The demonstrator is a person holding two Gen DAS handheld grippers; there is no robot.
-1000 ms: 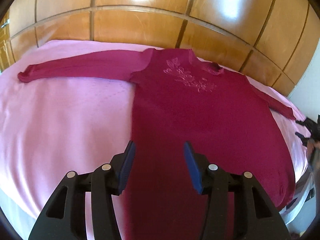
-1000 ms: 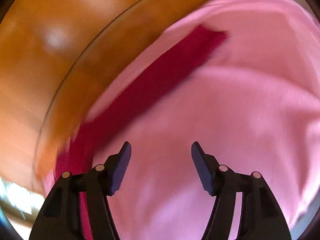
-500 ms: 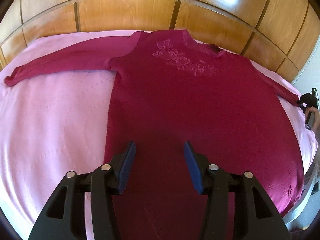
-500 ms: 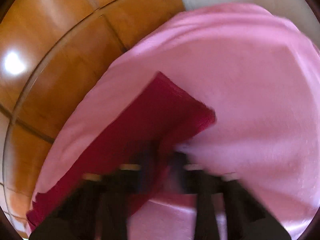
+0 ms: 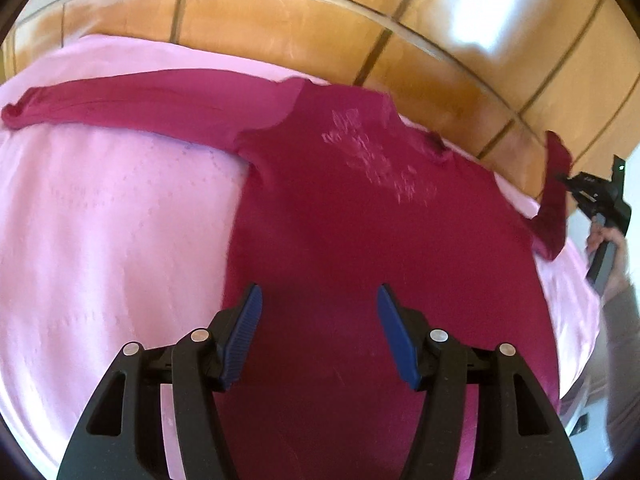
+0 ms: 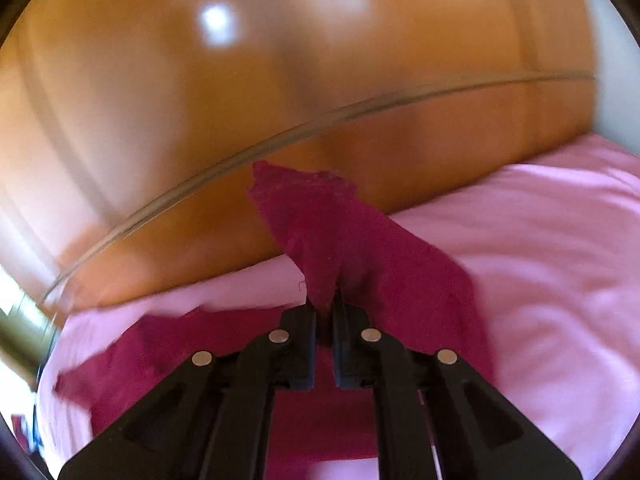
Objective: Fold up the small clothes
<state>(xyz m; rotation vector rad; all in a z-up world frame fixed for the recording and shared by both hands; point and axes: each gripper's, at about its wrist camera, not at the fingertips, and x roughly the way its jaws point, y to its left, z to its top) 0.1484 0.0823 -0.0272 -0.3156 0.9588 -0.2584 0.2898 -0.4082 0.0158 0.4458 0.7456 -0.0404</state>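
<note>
1. One dark red sweater (image 5: 344,216) lies spread flat on the pink bedspread (image 5: 100,240), its body directly under and ahead of the left gripper (image 5: 319,312).
2. Two grippers: the left one's jaws are opening, nothing between them; the right gripper (image 6: 325,312) is clamped on the sweater's sleeve cuff (image 6: 308,216), lifted clear of the bed.
3. One sleeve stretches flat, far left of the left gripper.
4. A glossy wooden headboard (image 5: 280,24) stands beyond the bed.
</note>
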